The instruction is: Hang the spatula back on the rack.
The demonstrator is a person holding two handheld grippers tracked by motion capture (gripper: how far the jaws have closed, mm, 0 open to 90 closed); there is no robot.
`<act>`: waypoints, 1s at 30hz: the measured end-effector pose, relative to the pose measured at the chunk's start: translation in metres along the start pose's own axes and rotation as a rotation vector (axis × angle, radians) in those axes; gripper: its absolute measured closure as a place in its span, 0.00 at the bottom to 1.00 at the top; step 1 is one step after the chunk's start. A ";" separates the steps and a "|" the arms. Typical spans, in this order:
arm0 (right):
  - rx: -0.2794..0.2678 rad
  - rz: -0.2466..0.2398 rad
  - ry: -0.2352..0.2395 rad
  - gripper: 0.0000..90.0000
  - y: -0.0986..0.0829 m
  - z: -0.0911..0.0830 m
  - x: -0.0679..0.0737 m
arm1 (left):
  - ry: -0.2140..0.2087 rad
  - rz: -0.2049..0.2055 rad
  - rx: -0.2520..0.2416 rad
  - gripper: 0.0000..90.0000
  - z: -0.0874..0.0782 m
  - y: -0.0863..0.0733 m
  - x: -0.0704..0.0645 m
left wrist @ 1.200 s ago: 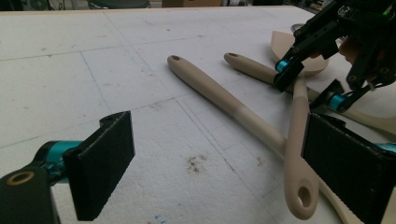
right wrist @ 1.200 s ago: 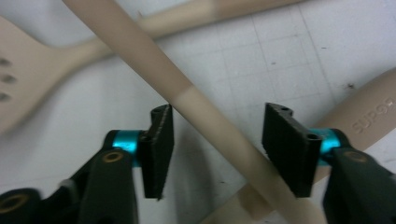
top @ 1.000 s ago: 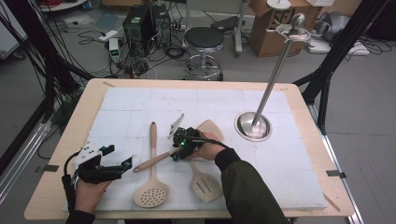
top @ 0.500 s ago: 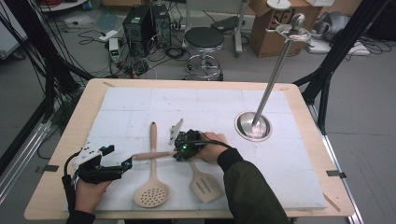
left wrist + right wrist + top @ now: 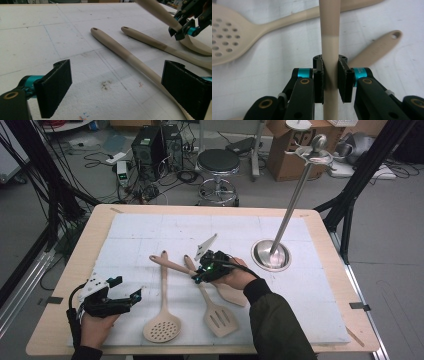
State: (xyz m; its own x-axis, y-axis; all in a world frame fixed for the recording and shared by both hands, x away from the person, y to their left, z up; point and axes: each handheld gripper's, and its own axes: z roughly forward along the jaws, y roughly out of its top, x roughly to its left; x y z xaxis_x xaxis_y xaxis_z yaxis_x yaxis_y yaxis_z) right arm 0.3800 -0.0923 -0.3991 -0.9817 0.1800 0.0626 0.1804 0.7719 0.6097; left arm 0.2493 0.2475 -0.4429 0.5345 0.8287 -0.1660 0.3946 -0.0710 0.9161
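White foam pad on table, metal stand far right. Right gripper at centre, fingers pinching spatula handle, lifted above pad. Holed spoon and slotted turner lying near. Left gripper near left, fingers spread, holding nothing.

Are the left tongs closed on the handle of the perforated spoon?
No, in the left gripper view the left tongs stand wide open, and the perforated spoon's handle lies on the foam between their pads, untouched.
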 end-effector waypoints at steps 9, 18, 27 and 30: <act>-0.149 0.173 -0.034 0.87 -0.018 -0.030 -0.014 | -0.003 0.009 0.005 0.12 0.002 -0.001 -0.003; -0.277 0.315 -0.086 0.87 -0.035 -0.051 -0.022 | -0.002 0.012 0.008 0.12 0.003 -0.001 -0.004; -0.376 0.357 -0.166 0.88 -0.045 -0.070 -0.024 | -0.002 0.017 0.011 0.12 0.005 -0.002 -0.005; -0.385 0.368 -0.199 0.88 -0.050 -0.076 -0.025 | -0.003 0.018 0.011 0.12 0.005 -0.002 -0.005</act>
State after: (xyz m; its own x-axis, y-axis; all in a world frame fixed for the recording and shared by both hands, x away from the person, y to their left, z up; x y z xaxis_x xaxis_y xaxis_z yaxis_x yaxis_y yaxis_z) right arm 0.3908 -0.1815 -0.3712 -0.8208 0.5358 0.1980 0.4368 0.3652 0.8221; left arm 0.2493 0.2408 -0.4456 0.5435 0.8257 -0.1509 0.3933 -0.0917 0.9148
